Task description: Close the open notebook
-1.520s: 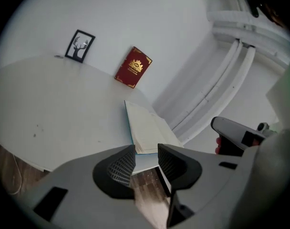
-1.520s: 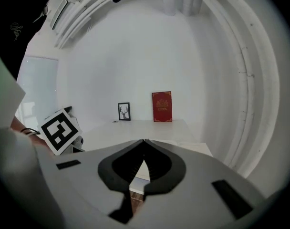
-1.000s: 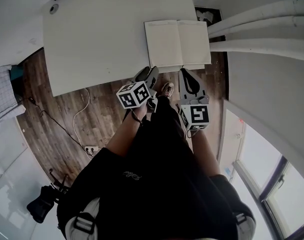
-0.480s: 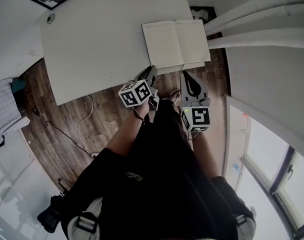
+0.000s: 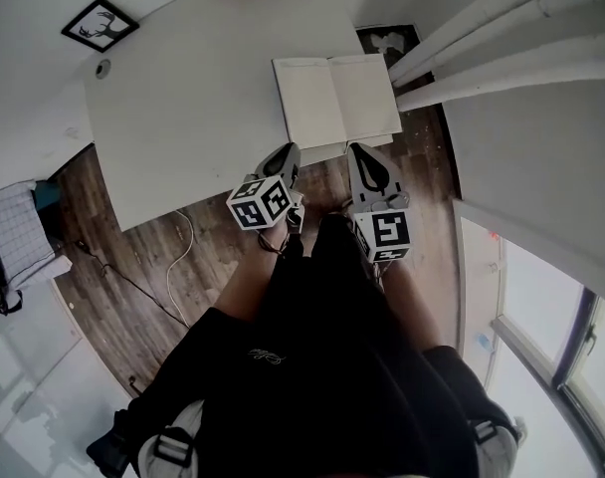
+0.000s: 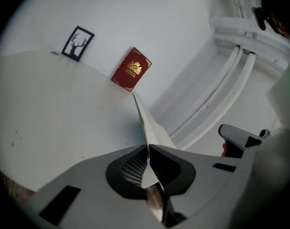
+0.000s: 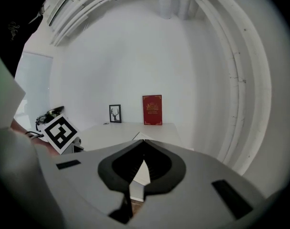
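The open notebook [image 5: 334, 98] lies with blank cream pages up at the near right corner of the white table [image 5: 183, 98]. My left gripper [image 5: 291, 150] is at its near left corner. In the left gripper view the jaws are closing on that side of the notebook [image 6: 152, 128], and the left gripper [image 6: 148, 149] pinches the thin edge, which rises steeply away between the pads. My right gripper [image 5: 357, 149] hovers at the near edge by the spine. The right gripper [image 7: 144, 143] has its tips together and nothing in them; the notebook [image 7: 141, 136] shows just beyond.
A red book [image 6: 131, 68] and a small framed deer picture [image 6: 78, 43] lean on the wall at the table's far side. White pipes [image 5: 502, 28] run along the right. A cable [image 5: 173, 257] lies on the wood floor below the table edge.
The left gripper has edged up at the notebook's near left corner. The head view has tilted, so the red book now shows at the top. The right gripper has barely moved.
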Demonstrator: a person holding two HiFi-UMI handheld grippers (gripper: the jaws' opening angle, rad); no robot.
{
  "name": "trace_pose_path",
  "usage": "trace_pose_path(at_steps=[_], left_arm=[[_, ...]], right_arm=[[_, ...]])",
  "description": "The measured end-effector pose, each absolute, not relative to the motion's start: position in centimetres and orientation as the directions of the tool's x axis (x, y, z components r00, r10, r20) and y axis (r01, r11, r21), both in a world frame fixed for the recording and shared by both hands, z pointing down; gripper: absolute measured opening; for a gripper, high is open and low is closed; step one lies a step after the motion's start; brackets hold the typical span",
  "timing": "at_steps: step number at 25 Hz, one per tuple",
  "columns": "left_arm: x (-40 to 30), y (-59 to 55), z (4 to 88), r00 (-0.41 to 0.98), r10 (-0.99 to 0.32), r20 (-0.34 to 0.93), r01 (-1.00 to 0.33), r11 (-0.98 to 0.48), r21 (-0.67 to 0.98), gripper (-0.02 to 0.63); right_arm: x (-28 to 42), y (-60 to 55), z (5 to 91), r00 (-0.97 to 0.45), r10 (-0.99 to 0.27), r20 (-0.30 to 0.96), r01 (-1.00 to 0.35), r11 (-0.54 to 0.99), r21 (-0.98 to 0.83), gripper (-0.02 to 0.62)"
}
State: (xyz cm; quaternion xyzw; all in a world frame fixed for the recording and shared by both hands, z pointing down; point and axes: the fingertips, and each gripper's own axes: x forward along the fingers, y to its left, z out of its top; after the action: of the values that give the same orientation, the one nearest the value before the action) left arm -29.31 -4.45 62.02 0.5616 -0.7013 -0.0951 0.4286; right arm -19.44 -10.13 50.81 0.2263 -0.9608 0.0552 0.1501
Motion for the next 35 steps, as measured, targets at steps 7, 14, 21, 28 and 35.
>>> trace_pose_path(at_steps=[7, 14, 21, 28, 35], left_arm=[[-28.9, -5.5, 59.6, 0.012, -0.871, 0.49, -0.797, 0.288, 0.531, 0.015], [-27.3, -6.9, 57.6, 0.022, -0.874, 0.486, -0.859, 0.232, 0.455, 0.015], [-25.2, -9.0, 55.8, 0.021, -0.87, 0.493, -0.935, 0.158, 0.319, 0.015], [-23.4, -10.8, 54.9, 0.007, -0.866, 0.5, -0.97, 0.116, 0.215, 0.015], [-21.1, -12.7, 54.4, 0.029, -0.86, 0.51, -0.98, 0.075, 0.183, 0.015]], right_arm=[[-18.3, -10.3, 51.5, -0.847, -0.431, 0.311, -0.47, 0.881, -0.058, 0.022], [-16.4, -10.8, 52.3, -0.837, -0.449, 0.313, -0.496, 0.864, -0.087, 0.021], [-13.8, -11.8, 53.4, -0.817, -0.478, 0.322, -0.532, 0.841, -0.101, 0.021], [-11.6, -13.5, 53.6, -0.799, -0.516, 0.309, -0.57, 0.813, -0.117, 0.021], [-9.7, -15.2, 54.0, -0.793, -0.525, 0.309, -0.583, 0.802, -0.133, 0.023]])
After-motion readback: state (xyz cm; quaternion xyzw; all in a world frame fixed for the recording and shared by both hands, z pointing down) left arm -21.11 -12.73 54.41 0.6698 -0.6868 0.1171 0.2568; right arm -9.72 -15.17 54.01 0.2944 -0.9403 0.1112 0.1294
